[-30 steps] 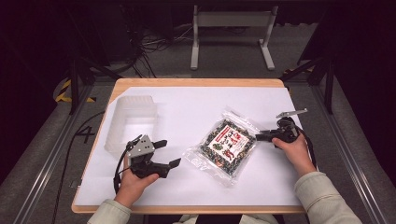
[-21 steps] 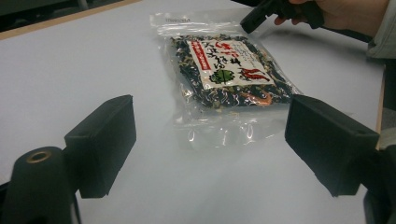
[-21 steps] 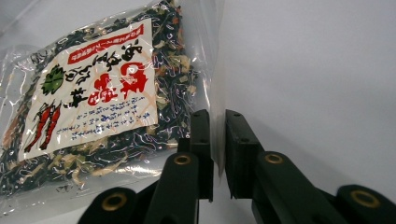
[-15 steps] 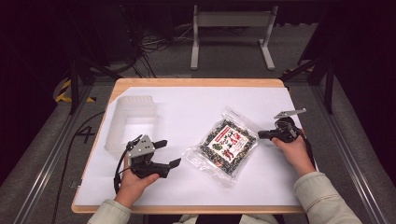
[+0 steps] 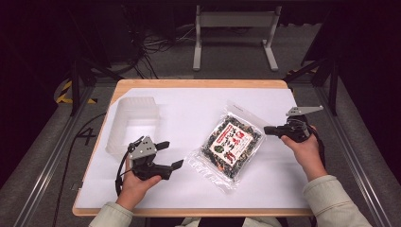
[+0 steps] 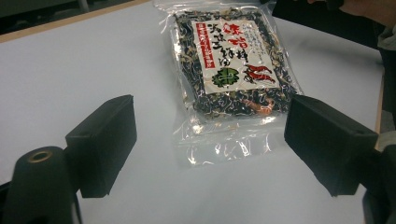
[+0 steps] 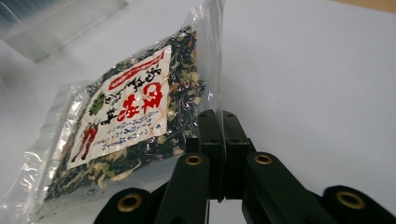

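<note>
High view, left to right: a clear plastic tray (image 5: 135,120) sits on the white counter (image 5: 189,109). The left hand-held gripper (image 5: 168,155) rests with jaws spread wide, holding nothing. A clear packet of dried food (image 5: 230,143) lies mid-counter. The right hand-held gripper (image 5: 267,129), jaws pressed together, touches the packet's edge.

White-topped table (image 5: 189,106) with snack packet (image 5: 230,143), possibly plastic clear tray (image 5: 132,122)

Only readable bit is a "4" marked on the floor (image 5: 86,137); the packet's label (image 6: 232,55) print isn't legible.
</note>
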The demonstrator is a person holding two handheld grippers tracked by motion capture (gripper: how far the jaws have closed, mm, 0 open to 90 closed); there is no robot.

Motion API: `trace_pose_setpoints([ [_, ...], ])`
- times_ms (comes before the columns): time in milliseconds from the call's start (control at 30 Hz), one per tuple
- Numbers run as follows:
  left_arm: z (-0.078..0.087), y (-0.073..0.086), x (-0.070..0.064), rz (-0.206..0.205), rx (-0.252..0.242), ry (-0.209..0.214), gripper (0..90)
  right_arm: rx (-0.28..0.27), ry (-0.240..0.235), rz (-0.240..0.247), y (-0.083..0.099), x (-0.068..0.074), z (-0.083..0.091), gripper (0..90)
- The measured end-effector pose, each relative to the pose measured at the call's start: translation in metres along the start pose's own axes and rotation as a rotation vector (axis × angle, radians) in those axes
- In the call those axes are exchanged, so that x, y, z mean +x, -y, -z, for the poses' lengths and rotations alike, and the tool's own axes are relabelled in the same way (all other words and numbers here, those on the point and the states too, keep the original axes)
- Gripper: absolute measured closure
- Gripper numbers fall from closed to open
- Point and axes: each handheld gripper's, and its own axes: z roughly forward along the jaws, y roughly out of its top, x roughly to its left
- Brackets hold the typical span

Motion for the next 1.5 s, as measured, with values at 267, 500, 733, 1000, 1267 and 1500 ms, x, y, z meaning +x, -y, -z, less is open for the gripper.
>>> trace_pose_setpoints([
  [267, 0.002, -0.008, -0.002, 0.002, -0.023, 0.0, 17.7, -0.055, -0.017, 0.083, -0.021, 0.025, 0.02, 90.0],
  [500, 0.002, -0.016, -0.004, -0.001, -0.035, 0.0, 17.7, -0.08, -0.03, 0.143, -0.034, 0.04, 0.029, 90.0],
  [733, 0.004, -0.02, -0.003, 0.009, -0.061, -0.006, 17.7, -0.118, -0.049, 0.219, -0.049, 0.061, 0.043, 90.0],
  [1000, 0.005, -0.029, -0.003, -0.001, -0.082, -0.015, 17.6, -0.154, -0.046, 0.31, -0.063, 0.086, 0.061, 90.0],
  [1267, 0.002, -0.034, -0.002, 0.017, -0.108, -0.004, 17.6, -0.192, -0.035, 0.399, -0.072, 0.107, 0.072, 90.0],
  [1500, -0.001, -0.039, -0.005, -0.004, -0.116, 0.023, 19.2, -0.235, -0.04, 0.455, -0.079, 0.12, 0.077, 90.0],
])
